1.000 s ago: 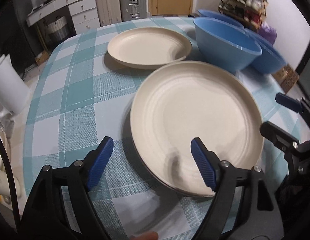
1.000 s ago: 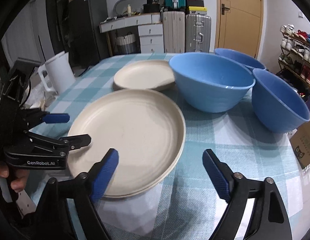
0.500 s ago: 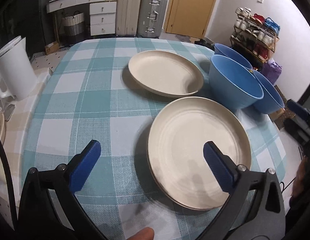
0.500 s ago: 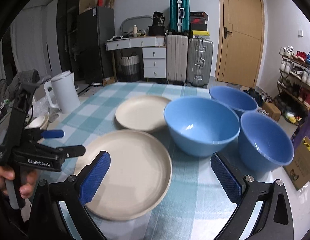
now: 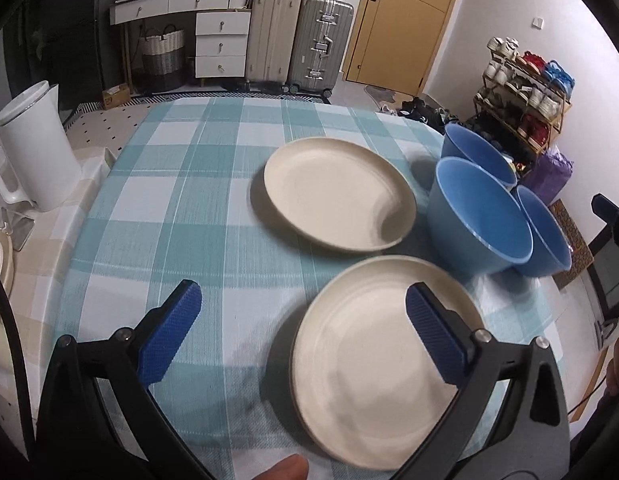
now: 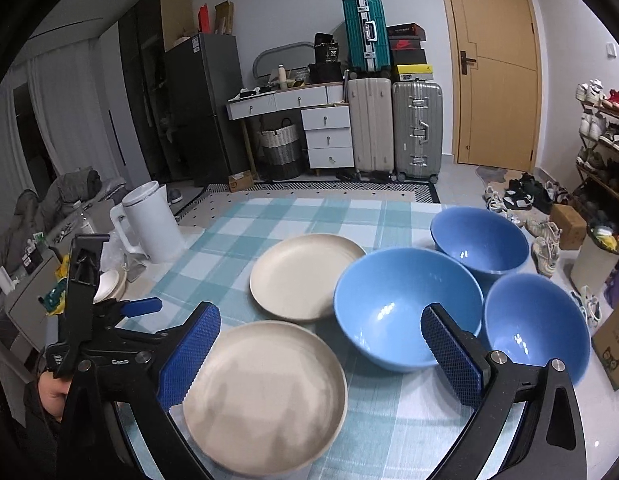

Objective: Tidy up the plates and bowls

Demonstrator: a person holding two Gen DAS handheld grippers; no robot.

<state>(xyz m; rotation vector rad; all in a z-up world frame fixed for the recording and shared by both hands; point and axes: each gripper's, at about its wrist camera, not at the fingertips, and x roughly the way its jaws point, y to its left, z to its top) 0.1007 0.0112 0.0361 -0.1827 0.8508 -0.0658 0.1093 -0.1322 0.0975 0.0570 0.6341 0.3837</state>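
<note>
— Both hand-held grippers: how did they stand?

— The left hand-held gripper [image 5: 299, 328] had its jaws spread wide with nothing held; its blue pads [image 5: 171, 330] hung above the checked surface [image 5: 189, 208], and the near plate [image 5: 373, 384] showed behind the right-side pad without touching it. The right hand-held gripper [image 6: 321, 354] was just as wide apart and just as empty, hovering over the same near plate [image 6: 265, 392].

— Where did the plates and bowls lie?

— From the right wrist view, the near plate sat at about six o'clock on the surface. The far plate [image 6: 305, 276] lay apart from it toward twelve o'clock, its edge just beside the big blue bowl [image 6: 405, 308]. Two smaller blue bowls stood close by: one [image 6: 479, 240] at about one o'clock from the big bowl, the other [image 6: 537, 324] at three o'clock. All three bowls stood upright, crowded together; whether their rims touched, I could not tell.

— Anything else?

— A white kettle [image 6: 153, 220] stood off the cloth at about ten o'clock.
</note>
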